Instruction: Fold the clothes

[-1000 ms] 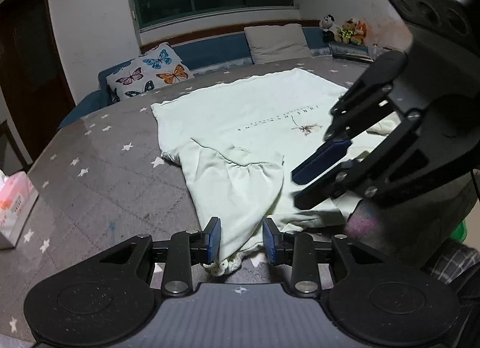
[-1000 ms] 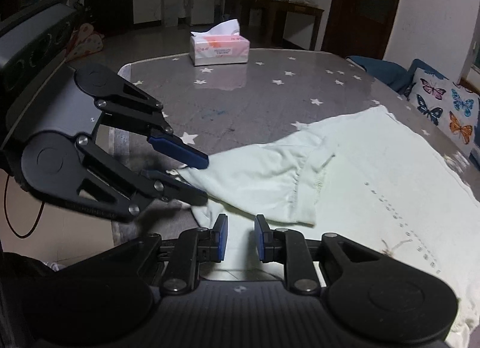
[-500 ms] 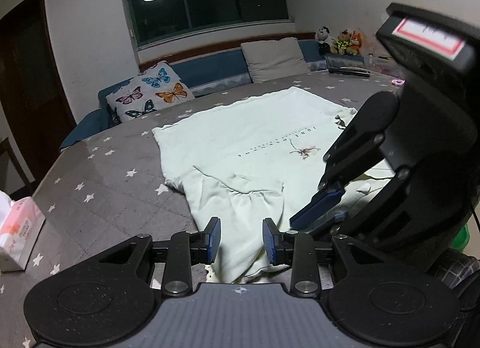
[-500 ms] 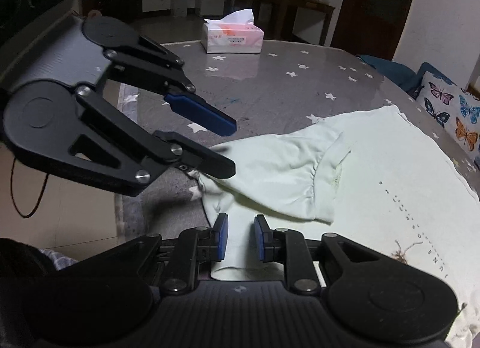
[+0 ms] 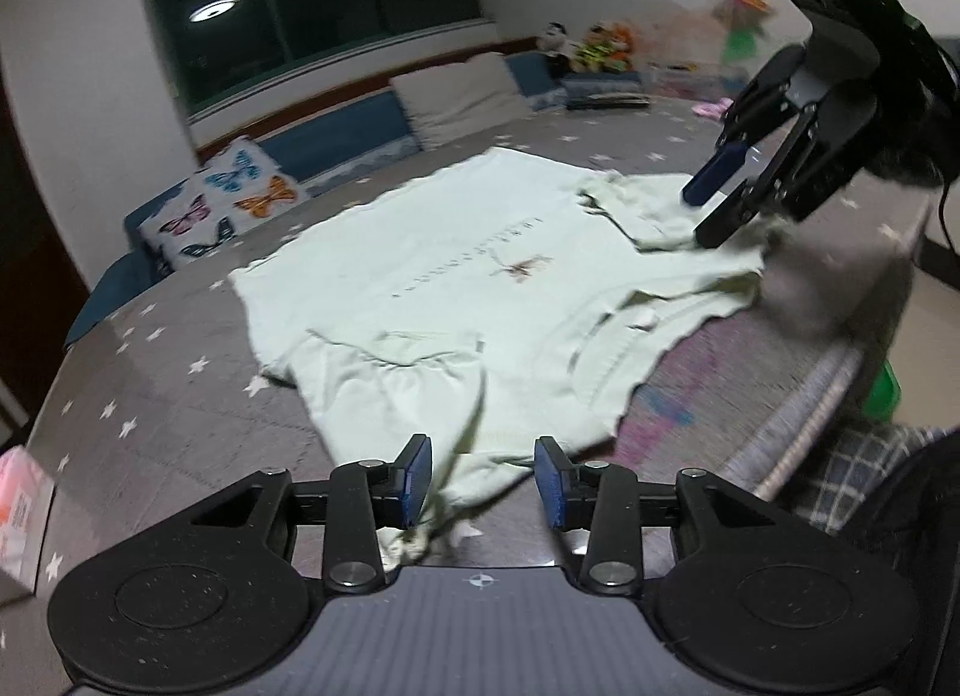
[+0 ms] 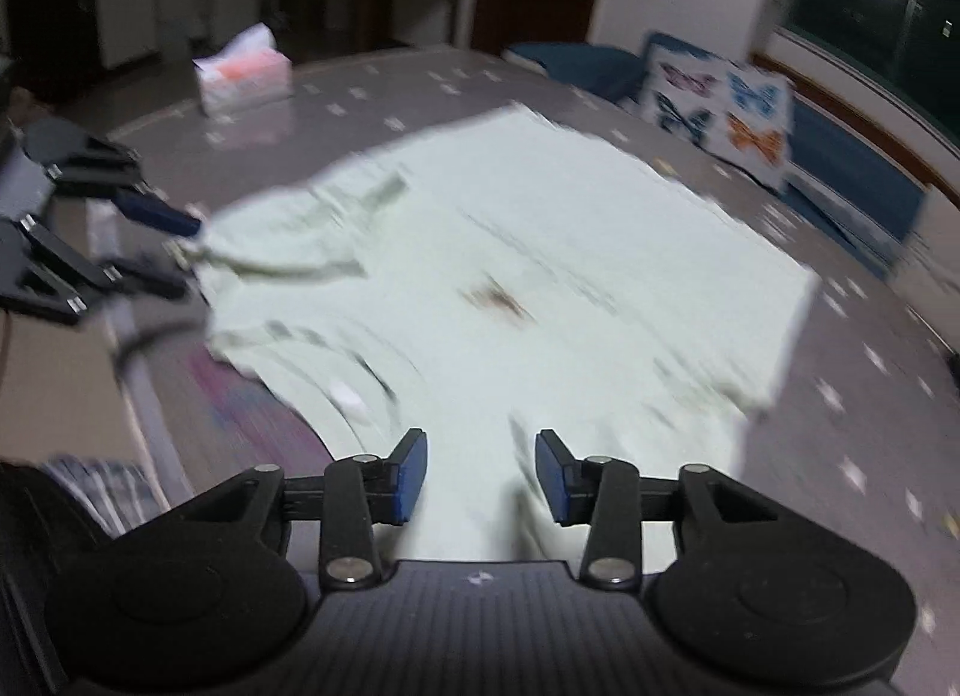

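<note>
A pale green T-shirt lies spread on the grey star-patterned table, print up, neck towards me. My left gripper is open, with the shirt's near left sleeve lying loosely between its blue pads. The right wrist view shows this left gripper at the sleeve tip, fingers apart. My right gripper is open over the shirt at its other sleeve. Seen from the left wrist, the right gripper hovers at that far sleeve, fingers apart. Both views are motion-blurred.
A tissue box stands at the table's far left corner. A butterfly pillow and a blue bench line the far wall under the window. The table's near edge runs by a person's plaid clothing.
The right gripper has swung away from the left one, across to the shirt's other sleeve, and its fingers have spread wider. The left gripper has stayed at the near sleeve.
</note>
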